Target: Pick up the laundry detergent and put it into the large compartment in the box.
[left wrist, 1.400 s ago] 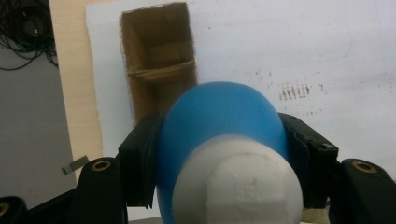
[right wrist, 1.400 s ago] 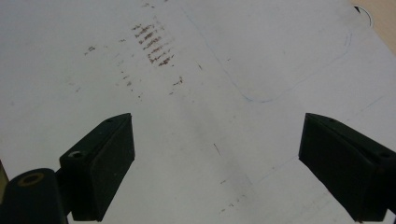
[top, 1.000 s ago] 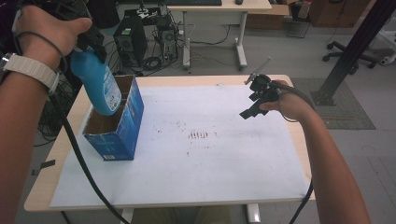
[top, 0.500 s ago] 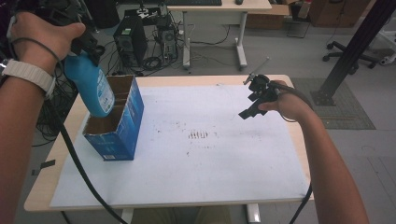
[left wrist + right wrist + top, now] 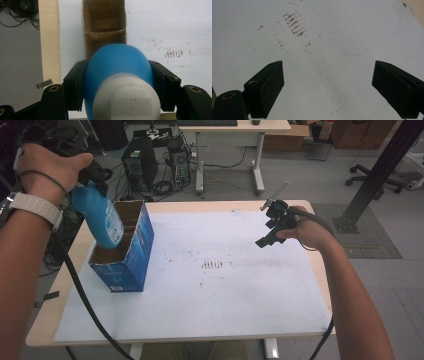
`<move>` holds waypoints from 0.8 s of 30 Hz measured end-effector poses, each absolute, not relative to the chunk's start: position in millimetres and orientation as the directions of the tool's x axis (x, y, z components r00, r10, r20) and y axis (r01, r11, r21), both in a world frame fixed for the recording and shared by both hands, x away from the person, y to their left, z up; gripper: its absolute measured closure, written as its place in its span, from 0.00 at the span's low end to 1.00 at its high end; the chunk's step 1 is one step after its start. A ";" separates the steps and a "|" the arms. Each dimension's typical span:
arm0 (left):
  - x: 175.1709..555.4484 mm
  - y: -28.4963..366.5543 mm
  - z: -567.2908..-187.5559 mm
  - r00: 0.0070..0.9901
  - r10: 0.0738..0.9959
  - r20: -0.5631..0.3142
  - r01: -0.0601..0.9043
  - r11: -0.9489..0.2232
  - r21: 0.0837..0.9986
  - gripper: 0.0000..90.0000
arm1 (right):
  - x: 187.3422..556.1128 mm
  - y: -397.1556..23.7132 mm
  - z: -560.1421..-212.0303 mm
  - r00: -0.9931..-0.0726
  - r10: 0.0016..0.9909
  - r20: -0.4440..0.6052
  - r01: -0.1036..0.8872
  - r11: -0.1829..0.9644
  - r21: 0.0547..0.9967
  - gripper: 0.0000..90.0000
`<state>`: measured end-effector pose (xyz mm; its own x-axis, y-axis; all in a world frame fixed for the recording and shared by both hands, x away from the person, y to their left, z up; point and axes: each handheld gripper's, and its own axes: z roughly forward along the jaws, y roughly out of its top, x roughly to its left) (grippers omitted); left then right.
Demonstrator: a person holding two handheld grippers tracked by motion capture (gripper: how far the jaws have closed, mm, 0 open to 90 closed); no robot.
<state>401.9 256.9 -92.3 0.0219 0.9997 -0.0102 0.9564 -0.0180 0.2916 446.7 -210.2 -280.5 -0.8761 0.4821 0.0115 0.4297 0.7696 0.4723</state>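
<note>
left gripper (image 5: 92,182) at upper left of the high view clamps a blue bottle (image 5: 100,217) with a white cap (image 5: 126,100), bottle tilted, its lower end inside the open blue carton (image 5: 125,255). right gripper (image 5: 272,227) at right, jaws spread wide, empty, above the white sheet (image 5: 225,290).

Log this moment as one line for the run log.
left gripper: shut on blue bottle, held over blue box | right gripper: open, holding nothing, above white table cover
</note>
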 end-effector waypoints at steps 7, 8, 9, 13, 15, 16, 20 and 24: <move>403.3 260.1 -102.6 0.014 1.000 -0.012 0.957 -0.009 0.291 0.42 | 446.3 -208.3 -281.2 -0.875 0.484 0.013 0.433 0.770 0.468 0.12; 403.5 260.7 -104.2 0.014 1.000 -0.013 0.956 -0.010 0.292 0.42 | 446.3 -208.1 -281.3 -0.875 0.484 0.013 0.433 0.770 0.469 0.12; 403.8 261.0 -105.9 0.012 1.000 -0.013 0.956 -0.008 0.292 0.42 | 446.5 -207.9 -281.3 -0.876 0.483 0.013 0.432 0.770 0.470 0.12; 405.6 262.7 -113.0 0.013 1.000 -0.013 0.958 -0.009 0.285 0.42 | 446.6 -207.4 -281.7 -0.876 0.483 0.012 0.432 0.772 0.466 0.12; 406.8 263.9 -116.7 0.011 1.000 -0.014 0.959 -0.007 0.283 0.42 | 446.2 -207.2 -282.1 -0.875 0.484 0.012 0.434 0.773 0.463 0.12; 407.3 264.0 -118.0 0.012 1.000 -0.014 0.960 -0.007 0.280 0.42 | 446.3 -207.3 -282.1 -0.876 0.483 0.012 0.433 0.773 0.464 0.12; 409.8 264.0 -124.7 0.016 1.000 -0.012 0.961 -0.012 0.275 0.42 | 446.8 -207.4 -282.4 -0.875 0.485 0.012 0.434 0.772 0.463 0.12; 411.8 263.9 -130.8 0.018 1.000 -0.016 0.962 -0.013 0.273 0.42 | 447.1 -206.9 -283.1 -0.874 0.486 0.014 0.437 0.774 0.459 0.12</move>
